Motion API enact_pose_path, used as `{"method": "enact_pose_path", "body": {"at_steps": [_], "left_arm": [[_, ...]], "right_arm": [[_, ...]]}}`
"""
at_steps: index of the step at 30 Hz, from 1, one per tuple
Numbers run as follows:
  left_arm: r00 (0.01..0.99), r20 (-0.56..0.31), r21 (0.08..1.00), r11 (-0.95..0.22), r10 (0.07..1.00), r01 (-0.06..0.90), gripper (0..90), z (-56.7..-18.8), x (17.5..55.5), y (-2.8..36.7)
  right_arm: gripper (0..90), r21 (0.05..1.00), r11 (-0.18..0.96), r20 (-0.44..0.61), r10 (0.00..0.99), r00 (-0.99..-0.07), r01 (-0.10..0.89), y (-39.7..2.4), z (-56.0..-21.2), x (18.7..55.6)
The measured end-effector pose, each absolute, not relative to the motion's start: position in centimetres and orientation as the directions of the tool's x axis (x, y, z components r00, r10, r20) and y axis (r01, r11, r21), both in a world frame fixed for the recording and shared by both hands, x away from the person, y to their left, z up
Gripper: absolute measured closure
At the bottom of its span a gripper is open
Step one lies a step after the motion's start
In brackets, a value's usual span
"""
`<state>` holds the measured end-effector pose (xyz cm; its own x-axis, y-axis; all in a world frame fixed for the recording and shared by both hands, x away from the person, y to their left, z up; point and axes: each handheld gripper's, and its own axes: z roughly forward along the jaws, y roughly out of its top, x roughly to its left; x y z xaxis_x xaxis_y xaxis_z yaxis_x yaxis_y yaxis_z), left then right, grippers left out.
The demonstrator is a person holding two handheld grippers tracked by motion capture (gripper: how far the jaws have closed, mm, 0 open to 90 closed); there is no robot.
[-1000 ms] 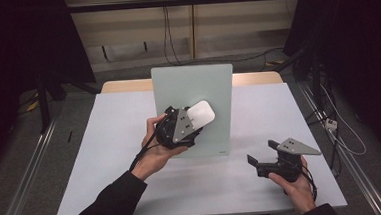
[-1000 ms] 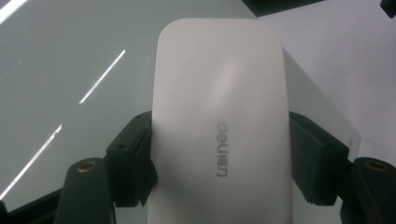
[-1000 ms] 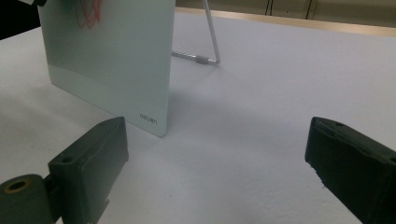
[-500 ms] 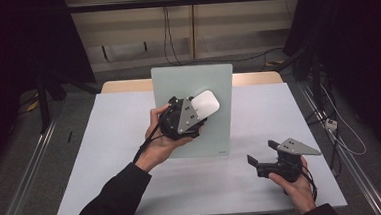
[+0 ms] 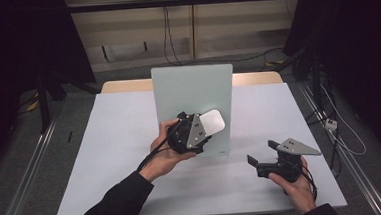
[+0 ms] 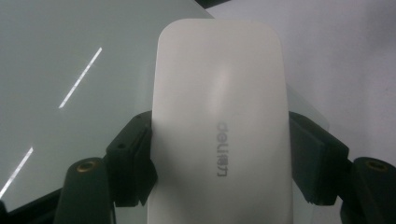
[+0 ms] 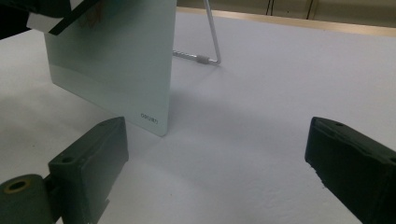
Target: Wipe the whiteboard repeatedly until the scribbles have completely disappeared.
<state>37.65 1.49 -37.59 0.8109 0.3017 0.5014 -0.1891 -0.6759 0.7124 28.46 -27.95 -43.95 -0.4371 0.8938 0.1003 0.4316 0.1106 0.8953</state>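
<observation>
So the left gripper is pinching a white eraser across its short sides, pads pressed on both long edges. The eraser's long axis runs straight out ahead of the jaws, so it sticks forward like a paddle. It's held up right in front of the pale green glass board that stands upright mid-worktop, its flat face toward the panel. Can't tell if it's touching the glass or just off it. That's the bit that matters: the board is dead ahead of the eraser.

The right gripper sits low at the near right of the worktop, jaws spread wide, nothing between them, well apart from the board. Left hand is clearly the nearer one.

Count: one eraser, one board, two grippers.
</observation>
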Motion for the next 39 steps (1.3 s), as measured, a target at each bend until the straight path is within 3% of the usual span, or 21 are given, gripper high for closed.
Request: {"method": "enact_pose_path", "body": {"at_steps": [5, 18, 30, 39], "left_arm": [[0.818, 0.49, 0.715, -0.675, 0.3, -0.181, 31.2, -37.2, 37.9, 1.7], [0.781, 0.469, 0.787, -0.597, 0.412, -0.157, 31.1, -33.9, 39.6, 4.6], [0.8, 0.506, 0.713, -0.677, 0.321, -0.18, 31.1, -37.0, 38.2, 4.5], [0.829, 0.485, 0.69, -0.704, 0.278, -0.168, 31.2, -38.6, 37.4, 4.1]], "right_arm": [[5.9, 0.895, 0.113, 0.099, 0.893, -0.438, 0.432, -28.0, -44.0, 28.5], [6.0, 0.895, 0.108, 0.104, 0.894, -0.436, 0.433, -28.0, -44.0, 28.5], [5.9, 0.895, 0.108, 0.103, 0.894, -0.436, 0.434, -27.9, -44.0, 28.5], [5.9, 0.894, 0.11, 0.102, 0.894, -0.437, 0.434, -28.0, -44.0, 28.5]]}}
